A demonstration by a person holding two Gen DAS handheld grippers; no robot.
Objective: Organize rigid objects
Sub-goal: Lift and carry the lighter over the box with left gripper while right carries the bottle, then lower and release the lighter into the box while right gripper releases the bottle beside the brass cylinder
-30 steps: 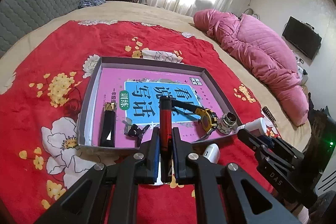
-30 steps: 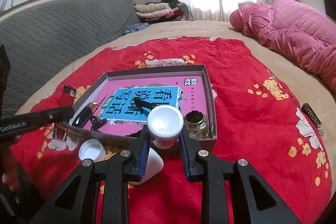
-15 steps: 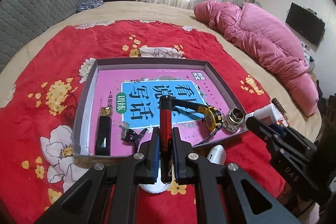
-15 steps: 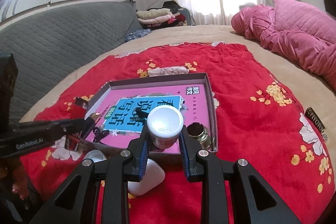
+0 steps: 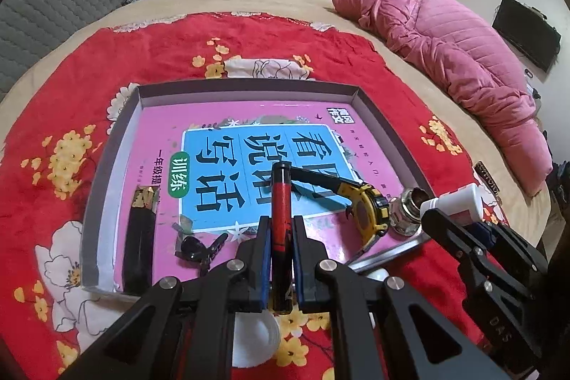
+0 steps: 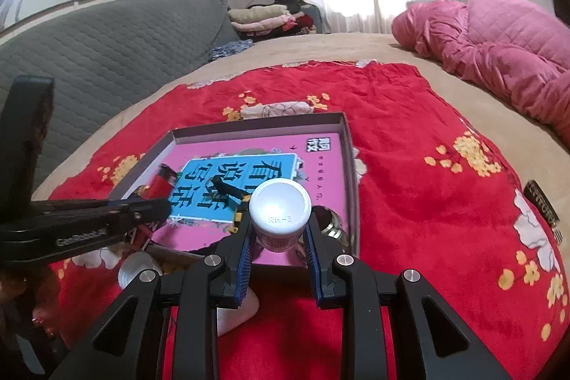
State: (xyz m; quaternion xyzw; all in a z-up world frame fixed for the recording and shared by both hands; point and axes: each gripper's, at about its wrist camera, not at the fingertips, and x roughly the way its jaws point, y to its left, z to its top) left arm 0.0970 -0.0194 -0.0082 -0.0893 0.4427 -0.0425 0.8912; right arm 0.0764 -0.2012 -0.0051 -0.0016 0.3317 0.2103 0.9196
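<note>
The left gripper (image 5: 281, 239) has its jaws closed on a slim red-and-black cylindrical lighter (image 5: 280, 219), gripped around the lower body so the capped end points forward over the box; that lengthwise hold probably lets it be laid flat beside the other long items. The right gripper (image 6: 279, 239) has its jaws clamped on a small white plastic bottle with a round cap (image 6: 279, 214), held by its sides with the cap facing the camera, above the near right corner of the box, likely so it can go down in the bare space there. Below both lies the shallow grey cardboard box (image 5: 245, 89), floored by a pink and blue booklet with large Chinese characters (image 5: 256, 152). Already in it are a flat black rectangular bar with a gold end (image 5: 140, 230) along the left wall, a small black binder clip (image 5: 196, 246), a yellow-and-black wristwatch (image 5: 363, 211) and a silver metal threaded fitting (image 5: 406, 212) at the right wall. Outside the near edge, on the red floral blanket (image 5: 149, 59), a white round lid (image 5: 253, 339) remains, apparently waiting its turn, while a pink quilted duvet (image 5: 445, 41) lies well apart on the bed
</note>
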